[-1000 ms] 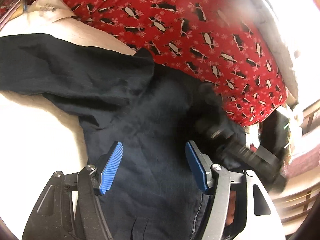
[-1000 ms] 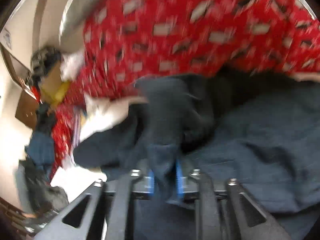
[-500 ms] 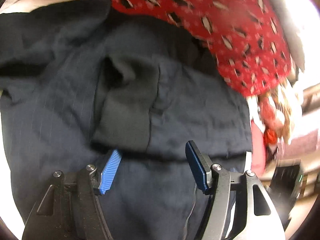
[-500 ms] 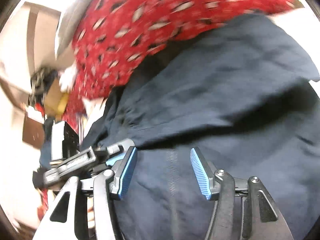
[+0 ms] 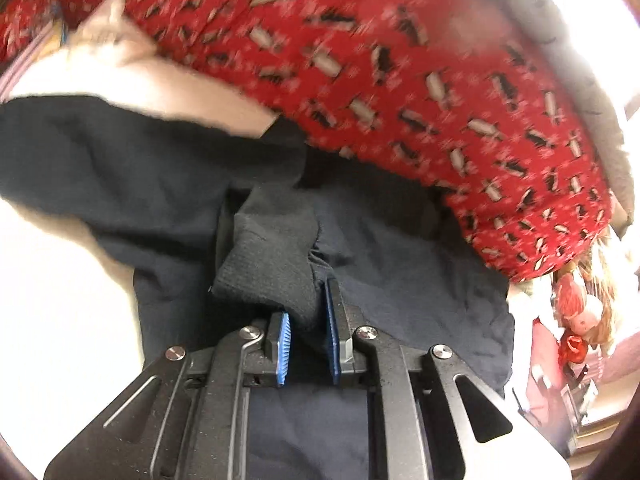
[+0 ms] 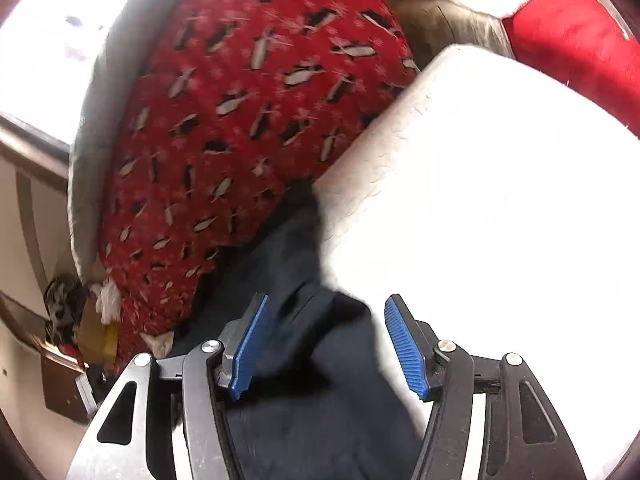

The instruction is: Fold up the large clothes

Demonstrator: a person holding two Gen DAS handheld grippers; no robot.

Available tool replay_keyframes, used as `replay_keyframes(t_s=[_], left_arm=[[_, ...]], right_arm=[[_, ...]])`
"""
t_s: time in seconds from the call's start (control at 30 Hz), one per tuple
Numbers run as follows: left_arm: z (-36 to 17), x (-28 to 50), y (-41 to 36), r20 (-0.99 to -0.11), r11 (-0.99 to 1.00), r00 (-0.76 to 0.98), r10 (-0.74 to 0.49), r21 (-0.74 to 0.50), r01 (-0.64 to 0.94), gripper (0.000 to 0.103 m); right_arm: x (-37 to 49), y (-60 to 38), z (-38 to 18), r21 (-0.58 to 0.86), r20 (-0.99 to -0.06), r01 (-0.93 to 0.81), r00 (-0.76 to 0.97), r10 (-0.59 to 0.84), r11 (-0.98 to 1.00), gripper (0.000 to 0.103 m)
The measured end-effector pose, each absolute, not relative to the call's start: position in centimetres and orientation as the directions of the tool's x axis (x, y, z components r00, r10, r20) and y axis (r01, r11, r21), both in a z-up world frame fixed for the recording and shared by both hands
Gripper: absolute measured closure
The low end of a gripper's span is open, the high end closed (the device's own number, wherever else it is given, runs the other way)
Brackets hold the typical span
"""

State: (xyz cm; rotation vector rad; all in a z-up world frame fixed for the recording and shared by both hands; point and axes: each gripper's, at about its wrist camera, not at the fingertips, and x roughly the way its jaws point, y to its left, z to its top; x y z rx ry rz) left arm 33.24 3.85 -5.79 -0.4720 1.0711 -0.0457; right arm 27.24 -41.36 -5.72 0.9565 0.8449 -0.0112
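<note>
The dark navy garment (image 5: 400, 248) fills the lower centre of the left view on a white surface (image 5: 60, 300). The left gripper (image 5: 306, 344) is closing on its ribbed cuff (image 5: 268, 276). The right gripper (image 6: 324, 344) is opening over the cloth, pads not touching. A red penguin-print blanket (image 5: 420, 92) crowds the upper frame.

We record a white bed surface (image 6: 500, 200) bearing a dark navy garment (image 5: 400, 264) and, beside it, a red penguin-print blanket (image 5: 400, 80).

Bare white bedding (image 6: 500, 208) to the right; red penguin blanket (image 6: 240, 100) apparently heaped behind.
</note>
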Motion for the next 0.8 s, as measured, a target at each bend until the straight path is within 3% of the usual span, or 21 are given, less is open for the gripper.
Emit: replay_keyframes(t_s=[0.17, 0.23, 0.33, 0.4, 0.5, 0.53, 0.63, 0.73, 0.8], left_arm=[[-6.6, 33.1, 3.6, -0.853, 0.899, 0.457, -0.251, -0.38, -0.216, 0.09], [-6.1, 33.0, 3.4, -0.849, 0.904, 0.466, -0.249, -0.376, -0.203, 0.09], [-6.0, 33.3, 2.5, -0.853, 0.921, 0.469, -0.228, -0.346, -0.18, 0.09], [-7.5, 33.7, 1.7, -0.877, 0.937, 0.433, -0.21, -0.308, -0.168, 0.09], [-10.8, 34.0, 0.0, -0.932, 0.965, 0.313, -0.185, -0.232, -0.121, 0.09], [-10.8, 33.6, -0.1, -0.93, 0.969, 0.318, -0.184, -0.226, -0.099, 0.089], [-9.0, 31.5, 0.6, -0.908, 0.968, 0.362, -0.212, -0.246, -0.05, 0.089], [-6.6, 29.7, 3.2, -0.82, 0.896, 0.446, -0.36, -0.436, -0.08, 0.085], [-5.8, 29.9, 3.9, -0.793, 0.874, 0.467, -0.391, -0.479, -0.083, 0.078]], right_arm=[[31.4, -39.7, -8.4, 0.693, -0.679, 0.343, 0.604, 0.416, 0.634, 0.042], [32.0, -38.8, -7.9, 0.717, -0.644, 0.265, 0.605, 0.468, 0.645, 0.087], [29.7, -39.1, -3.8, 0.655, -0.585, 0.179, 0.735, 0.342, 0.734, 0.098], [28.5, -39.9, -3.7, 0.638, -0.587, 0.209, 0.755, 0.292, 0.741, 0.1], [28.5, -40.7, -8.4, 0.533, -0.762, 0.346, 0.593, 0.261, 0.772, 0.103], [28.3, -40.9, -9.2, 0.533, -0.774, 0.352, 0.569, 0.276, 0.769, 0.103], [26.9, -41.3, -6.3, 0.624, -0.674, 0.308, 0.677, 0.295, 0.719, 0.098], [27.4, -39.0, -1.5, 0.622, -0.577, 0.165, 0.757, 0.306, 0.765, 0.097], [28.7, -36.9, -0.1, 0.567, -0.584, 0.107, 0.752, 0.306, 0.817, 0.085]])
